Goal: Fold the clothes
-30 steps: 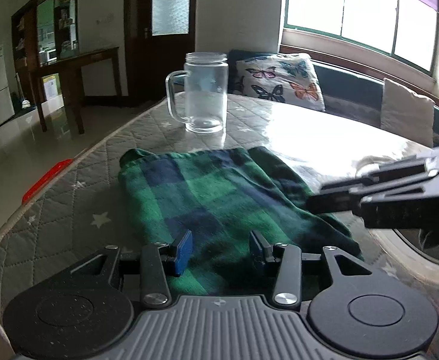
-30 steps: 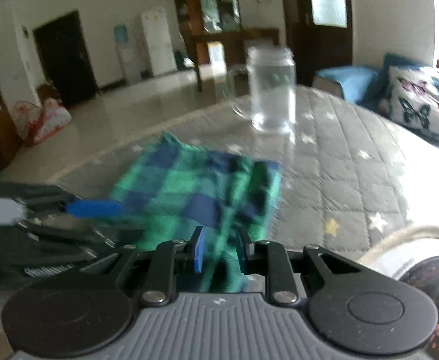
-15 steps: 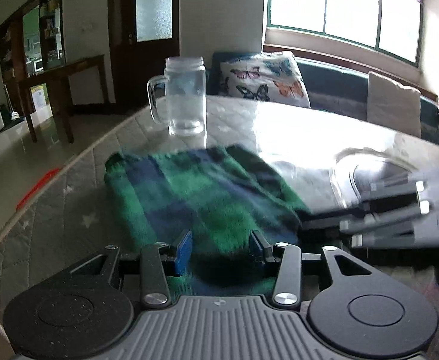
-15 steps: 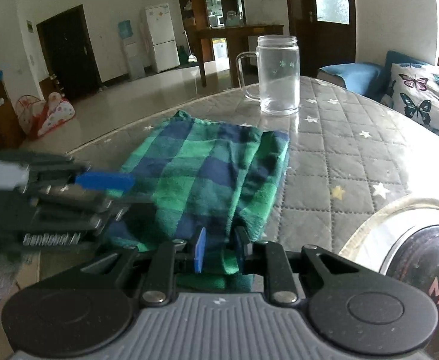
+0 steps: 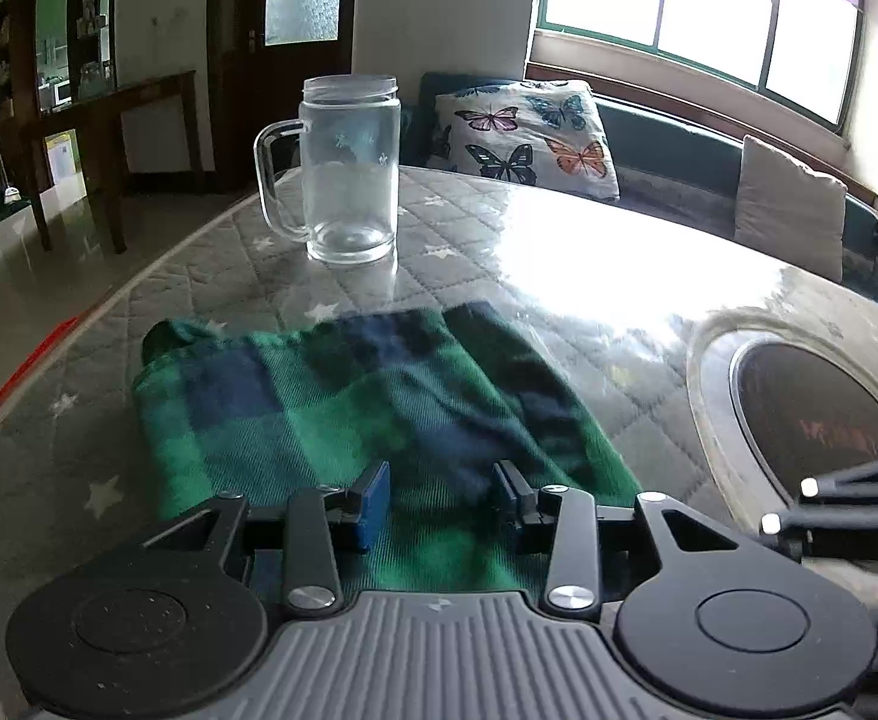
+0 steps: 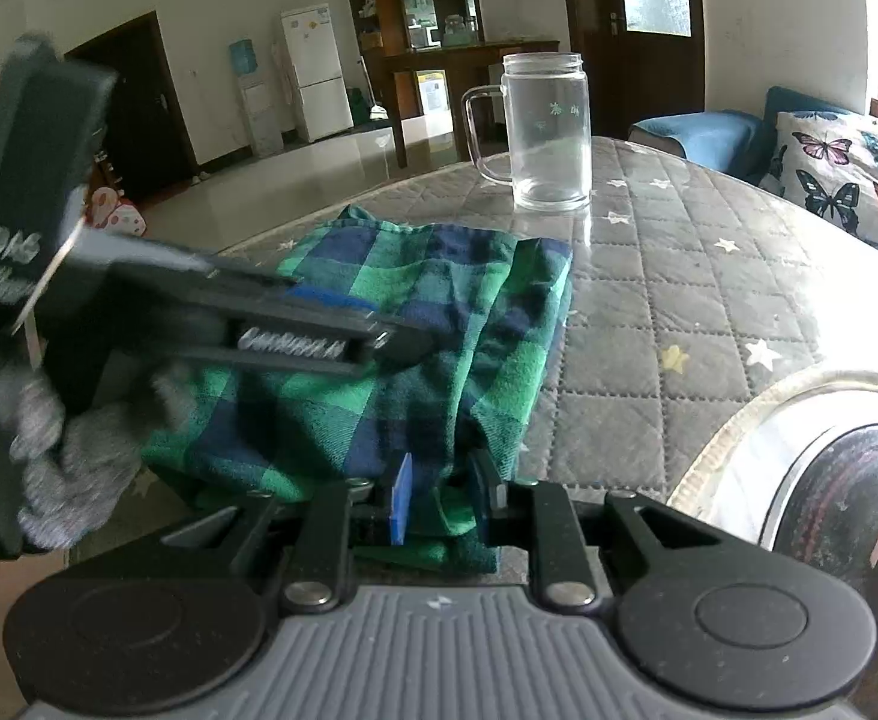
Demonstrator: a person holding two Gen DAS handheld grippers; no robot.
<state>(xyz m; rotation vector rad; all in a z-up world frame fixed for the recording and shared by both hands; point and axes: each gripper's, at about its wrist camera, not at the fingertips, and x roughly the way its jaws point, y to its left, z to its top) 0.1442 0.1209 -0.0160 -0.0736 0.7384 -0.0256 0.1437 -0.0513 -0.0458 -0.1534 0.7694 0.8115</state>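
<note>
A green and blue plaid cloth [image 5: 342, 420] lies folded on the quilted table [image 5: 210, 276]. My left gripper [image 5: 442, 498] hovers low over the cloth's near edge. Its jaws are closing, with the cloth lying flat between them and the pads not pressing it. Seen from the right wrist, a grey-gloved hand [image 6: 66, 462] holds the left gripper [image 6: 402, 342] over the plaid cloth [image 6: 414, 288]. My right gripper [image 6: 445, 501] is at the cloth's near right corner, pads pinching a raised fold. In the left wrist view the right gripper [image 5: 787, 504] reaches in at the lower right.
A clear glass mug [image 5: 348, 168] stands beyond the cloth, near the table's far left edge. A round dark inset [image 5: 817, 420] sits in the table to the right. A butterfly cushion [image 5: 529, 138] lies on the bench behind. The table's left edge drops to the floor.
The left gripper has slid sideways across the cloth and now reaches further over it in the right wrist view. Its jaws have narrowed a little. The right gripper has barely moved.
</note>
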